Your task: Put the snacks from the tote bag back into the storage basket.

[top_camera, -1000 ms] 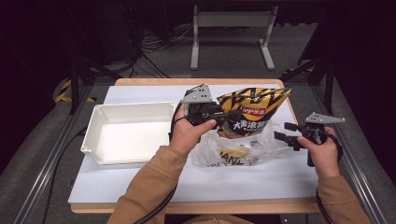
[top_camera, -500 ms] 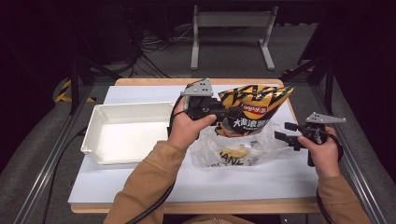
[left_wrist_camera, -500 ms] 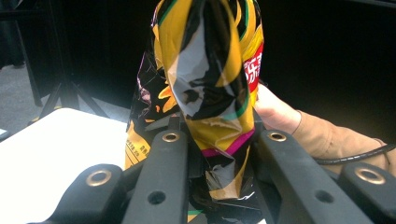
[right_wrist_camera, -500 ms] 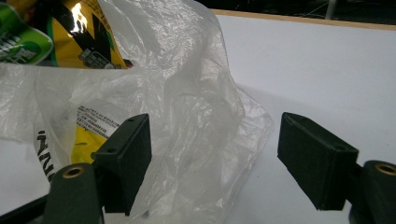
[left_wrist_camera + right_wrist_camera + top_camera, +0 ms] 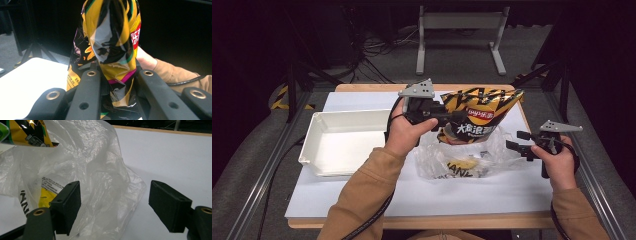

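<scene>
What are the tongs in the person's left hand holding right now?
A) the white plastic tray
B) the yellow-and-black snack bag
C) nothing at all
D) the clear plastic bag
B: in the left gripper view the left tongs are clamped on the yellow-and-black snack bag, and the high view shows it lifted above the clear plastic bag, apart from the white plastic tray.

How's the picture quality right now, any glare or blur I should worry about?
High view: table brightly lit, surroundings dark, slightly soft. Left gripper view: snack bag glossy with a white glare patch, near jaws blurred. Right gripper view: clear plastic bag sharp, mild sheen on its wrinkles.
</scene>
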